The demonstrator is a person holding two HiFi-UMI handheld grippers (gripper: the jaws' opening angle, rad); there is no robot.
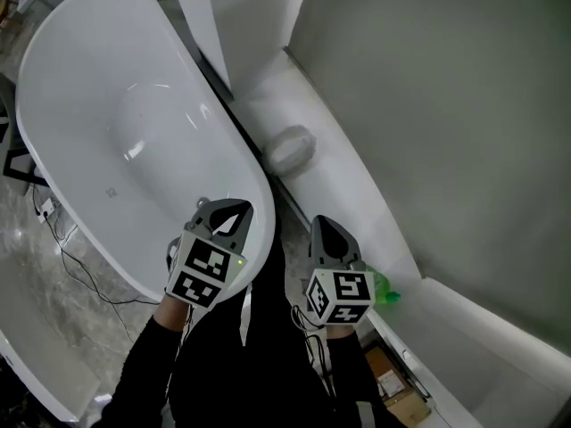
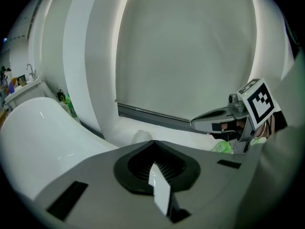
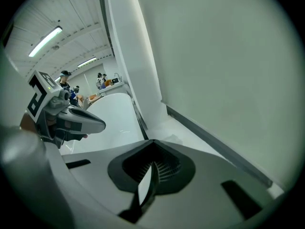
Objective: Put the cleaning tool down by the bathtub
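White bathtub (image 1: 89,78): one; left gripper (image 1: 234,212), right gripper (image 1: 321,225): two.

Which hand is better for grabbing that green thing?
Right, most likely: the green thing sits just beside the right gripper, while the left gripper is over by the bathtub. The right jaws are shut, so open first.

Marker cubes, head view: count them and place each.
2. One marker cube on the left tool above the bathtub rim; the other on the right tool, beside the tub. None appears hidden.
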